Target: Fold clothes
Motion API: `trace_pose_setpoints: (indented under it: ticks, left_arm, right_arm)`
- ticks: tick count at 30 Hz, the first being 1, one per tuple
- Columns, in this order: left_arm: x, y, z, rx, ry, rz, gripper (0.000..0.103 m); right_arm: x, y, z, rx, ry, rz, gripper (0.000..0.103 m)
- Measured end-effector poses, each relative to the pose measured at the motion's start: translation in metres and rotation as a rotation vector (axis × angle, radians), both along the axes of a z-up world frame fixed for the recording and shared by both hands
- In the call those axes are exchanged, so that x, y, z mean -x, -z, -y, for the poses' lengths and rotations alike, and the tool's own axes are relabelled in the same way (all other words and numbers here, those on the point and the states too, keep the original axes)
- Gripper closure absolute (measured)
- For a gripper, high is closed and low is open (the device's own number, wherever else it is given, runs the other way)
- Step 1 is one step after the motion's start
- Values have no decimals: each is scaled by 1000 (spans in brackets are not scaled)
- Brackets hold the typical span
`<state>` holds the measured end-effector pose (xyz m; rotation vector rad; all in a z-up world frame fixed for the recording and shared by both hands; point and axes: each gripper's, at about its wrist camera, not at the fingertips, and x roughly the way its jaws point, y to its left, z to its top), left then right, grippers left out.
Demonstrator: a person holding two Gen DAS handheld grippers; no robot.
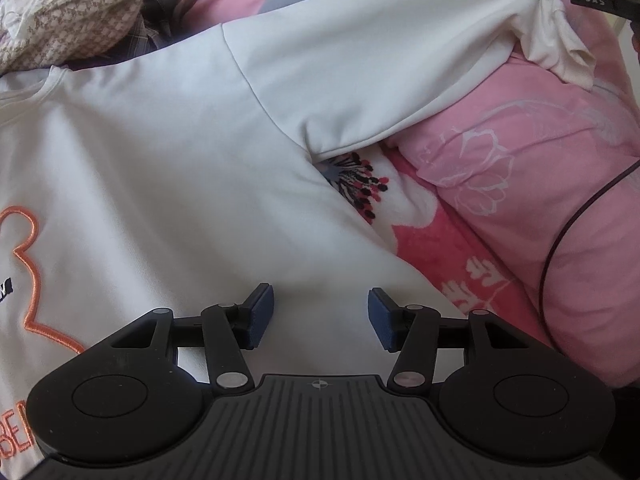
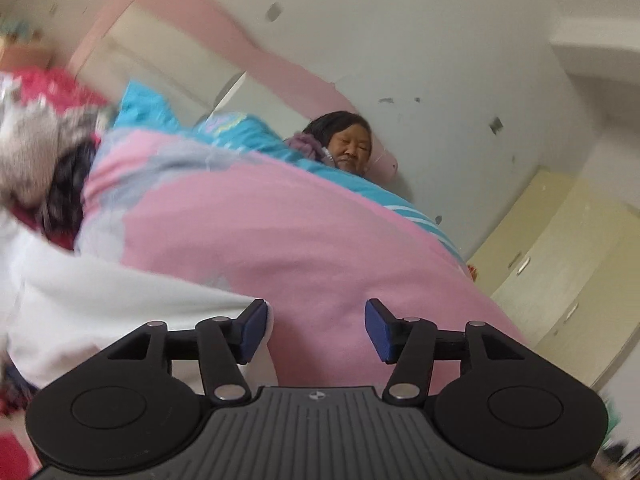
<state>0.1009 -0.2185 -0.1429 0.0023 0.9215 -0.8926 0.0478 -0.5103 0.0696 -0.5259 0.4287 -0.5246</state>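
White sweatshirt [image 1: 168,152] lies spread on the flowered bed under the left gripper [image 1: 321,318], whose jaws stand apart, empty. Right gripper [image 2: 316,330], jaws parted, sits beside the sleeve [image 2: 120,304] over a pink quilt [image 2: 304,240].

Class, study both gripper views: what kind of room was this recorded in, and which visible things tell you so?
Most likely a bedroom: a white sweatshirt lies spread on a bed with a pink floral quilt, a person lies under the covers, and pale yellow cabinets line the wall.
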Motion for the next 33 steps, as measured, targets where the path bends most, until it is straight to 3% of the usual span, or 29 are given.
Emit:
trace_pose_setpoints:
  ticks: [8, 11, 13, 15, 17, 20, 22, 27, 29, 31, 33]
  left_arm:
    - [7, -3, -3, 15, 15, -6, 51]
    - [15, -8, -5, 25, 37, -2, 51]
    - [22, -12, -8, 31, 57, -4, 51]
    - [31, -16, -12, 36, 72, -6, 51]
    - [39, -20, -19, 43, 75, -6, 51]
    - [48, -26, -31, 54, 67, -17, 51]
    - [50, -28, -39, 54, 50, -23, 51]
    - [45, -28, -62, 44, -18, -40, 51]
    - [43, -29, -72, 41, -46, -39, 51]
    - [40, -29, -80, 42, -67, -40, 51]
    - [37, -26, -87, 46, -85, -51, 51]
  right_arm:
    - [32, -28, 48, -350, 195, 181, 45]
    - [51, -36, 31, -434, 144, 254, 45]
    - [60, -37, 3, -501, 29, 246, 45]
    - [57, -27, -25, -613, -141, 117, 44]
    - [42, -3, -49, -777, -274, -104, 44]
    - [10, 61, -73, -944, -289, -360, 44]
    - [-15, 111, -79, -1028, -206, -458, 46]
    - [-57, 195, -55, -1205, -14, -466, 53]
    - [-61, 215, -49, -1283, 15, -476, 65]
    - [-60, 221, -56, -1257, 7, -494, 86]
    - [-56, 219, -61, -1225, -6, -478, 96]
